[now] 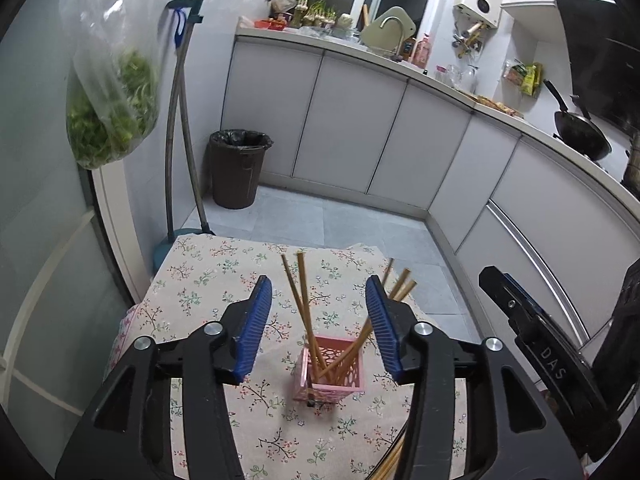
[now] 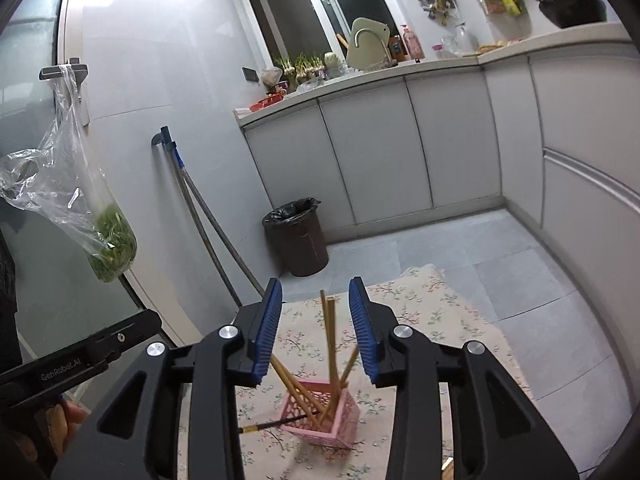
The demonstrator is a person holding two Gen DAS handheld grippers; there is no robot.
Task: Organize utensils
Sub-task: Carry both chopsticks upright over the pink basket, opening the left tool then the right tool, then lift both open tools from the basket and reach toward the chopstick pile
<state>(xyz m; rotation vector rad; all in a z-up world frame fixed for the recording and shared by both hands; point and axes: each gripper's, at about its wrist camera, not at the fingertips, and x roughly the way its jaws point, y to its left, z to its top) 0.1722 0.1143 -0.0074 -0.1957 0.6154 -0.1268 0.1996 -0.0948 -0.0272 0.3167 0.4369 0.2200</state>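
A pink lattice holder [image 1: 332, 376] stands on a floral tablecloth [image 1: 208, 276] with several wooden chopsticks [image 1: 302, 300] leaning out of it. My left gripper [image 1: 319, 284] hovers over the holder with its blue pads apart; two chopsticks rise in the gap and touch neither pad. More chopsticks [image 1: 390, 462] lie under its right finger. In the right wrist view the holder [image 2: 324, 416] sits below my right gripper [image 2: 315, 286], which is open, with upright chopsticks [image 2: 331, 340] standing free between the pads. A dark chopstick with a yellow end [image 2: 272, 424] pokes out through the holder's left wall.
The small table ends just past the holder, with grey floor tiles [image 1: 352, 228] beyond. A brown bin [image 1: 238, 168], mop handles [image 1: 180, 128] and a hanging bag of greens [image 1: 112, 112] line the left wall. Kitchen cabinets [image 1: 352, 128] curve along the back and right.
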